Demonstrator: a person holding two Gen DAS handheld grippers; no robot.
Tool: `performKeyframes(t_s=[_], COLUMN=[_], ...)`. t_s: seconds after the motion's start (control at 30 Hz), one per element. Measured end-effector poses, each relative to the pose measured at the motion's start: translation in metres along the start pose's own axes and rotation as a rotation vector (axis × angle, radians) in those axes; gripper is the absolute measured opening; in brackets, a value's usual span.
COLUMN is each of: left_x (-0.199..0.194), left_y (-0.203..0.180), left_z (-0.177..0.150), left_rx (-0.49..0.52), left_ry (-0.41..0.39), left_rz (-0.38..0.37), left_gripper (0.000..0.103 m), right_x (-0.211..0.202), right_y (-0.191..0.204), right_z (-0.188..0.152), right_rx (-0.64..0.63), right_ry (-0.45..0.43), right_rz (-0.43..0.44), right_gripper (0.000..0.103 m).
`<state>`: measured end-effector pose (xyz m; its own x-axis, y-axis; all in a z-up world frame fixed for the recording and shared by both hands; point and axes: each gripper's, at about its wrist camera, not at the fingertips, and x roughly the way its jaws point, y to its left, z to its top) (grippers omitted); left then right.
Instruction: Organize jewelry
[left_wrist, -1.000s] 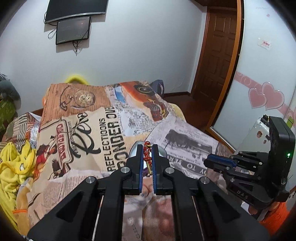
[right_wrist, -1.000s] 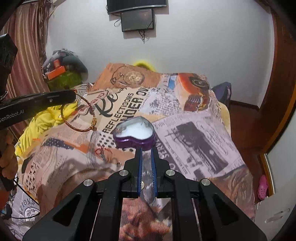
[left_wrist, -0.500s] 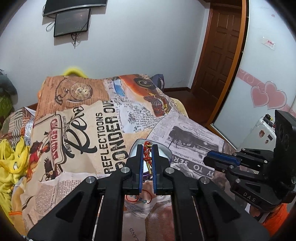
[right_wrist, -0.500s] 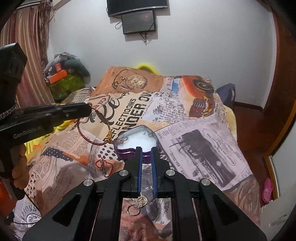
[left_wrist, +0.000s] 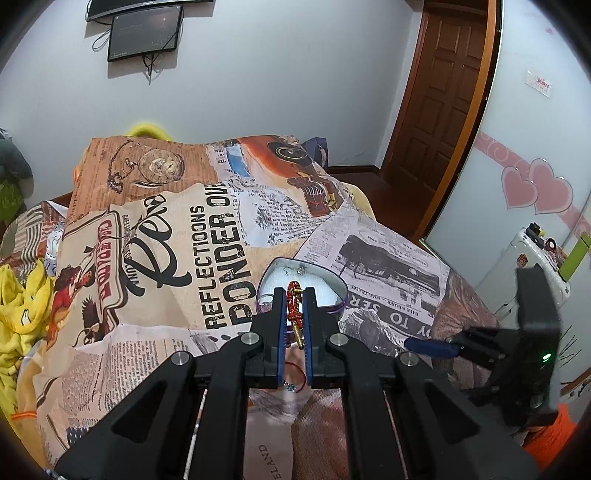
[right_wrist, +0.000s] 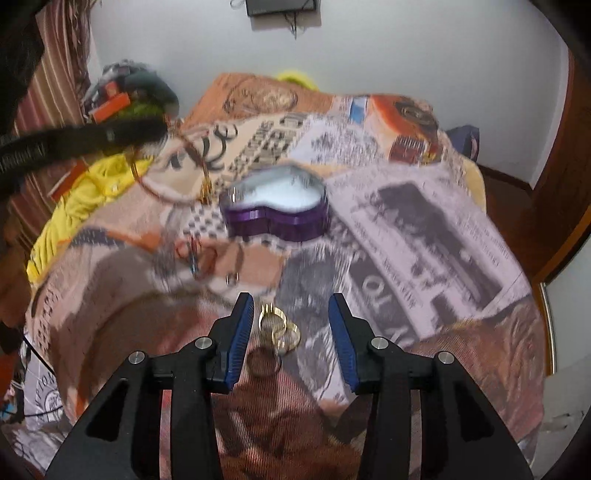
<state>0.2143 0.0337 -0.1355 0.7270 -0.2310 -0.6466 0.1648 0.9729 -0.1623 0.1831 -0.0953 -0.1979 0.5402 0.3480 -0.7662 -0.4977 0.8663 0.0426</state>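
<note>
Your left tongs (left_wrist: 295, 314) are clamped on the red-and-gold bracelet (left_wrist: 294, 308), pinching it near its gold clasp while the loop hangs free below them, poised over the near edge of the purple heart-shaped box (right_wrist: 275, 210) on the bed (right_wrist: 424, 240). Let go too early and the loop can catch on the box rim or slide down onto the blanket in front of it. Any swing in the hanging loop makes that more likely.

Your right tongs (right_wrist: 291, 325) have just been opening, and now they stand apart with nothing pressed between the pads. The little cluster of gold rings (right_wrist: 277, 328) lies on the blanket between the blue pads, closer to the left one. Close from here and you may pinch only one ring, push the others aside, or grab a fold of blanket with them. The right wrist view is blurred, so the exact lie of the rings is hard to judge.

Farther out, a red cord piece (left_wrist: 295, 376) lies on the blanket just near of the box, below the left tongs, where a dropped bracelet could tangle with it.
</note>
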Motion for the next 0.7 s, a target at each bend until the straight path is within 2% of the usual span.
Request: performKeyframes(t_s=[0.07,0.17,0.23,0.3,0.7], left_x=[0.001,0.001,0.002,0.002,0.003], left_y=[0.000,-0.001,-0.001,-0.001,-0.004], left_z=[-0.001,-0.003,-0.003,-0.003,-0.003], left_rx=[0.002,0.004,0.004,0.003,0.014], left_ry=[0.004,0.008,0.011,0.012,0.011], left_rz=[0.000,-0.001,-0.002,-0.003,-0.005], left_gripper=[0.006,0.006,0.006,0.006,0.006], right_x=[0.005,0.011,0.012,0.014,0.006], right_y=[0.000,-0.003,-0.004,-0.005,-0.007], right_z=[-0.005,-0.010,-0.010,-0.010,-0.005], right_rx=[0.009,0.022,0.022,0.020,0.025], right_ry=[0.020,0.046,0.046,0.048,0.020], right_rz=[-0.002,0.002,0.000,-0.003,-0.008], right_gripper=[0.038,0.028,0.025,0.017,0.015])
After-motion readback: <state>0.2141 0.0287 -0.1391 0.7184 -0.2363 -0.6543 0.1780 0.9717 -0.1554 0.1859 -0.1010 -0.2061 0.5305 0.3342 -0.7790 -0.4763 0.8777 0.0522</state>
